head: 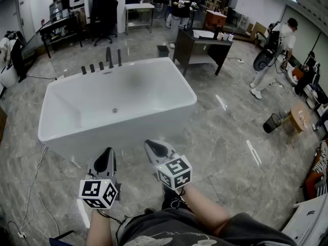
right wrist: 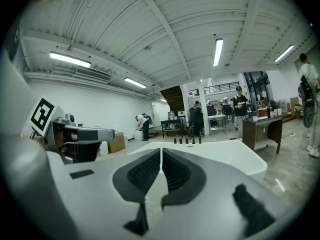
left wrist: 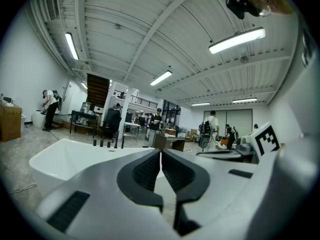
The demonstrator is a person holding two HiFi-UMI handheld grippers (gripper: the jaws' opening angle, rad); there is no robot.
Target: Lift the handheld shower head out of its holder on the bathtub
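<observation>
Pinching shut on nothing, the left gripper (head: 106, 157) and right gripper (head: 154, 147) hang side by side above the grey marble floor (head: 225, 137), just short of the near wall of the white bathtub (head: 66, 132). On its far rim, well apart from both, the slim black handheld shower head (head: 119, 57) stands upright in its holder, rightmost in a row of black tap fittings (head: 92, 67).

A glossy grey marble-pattern tile floor (head: 230, 137) covers the room. A dark wooden desk (head: 200, 46) stands mid-room, with a black office chair (head: 104, 12) behind. The white ribbed ceiling (left wrist: 150, 29) carries fluorescent tube lights (left wrist: 237, 40).
</observation>
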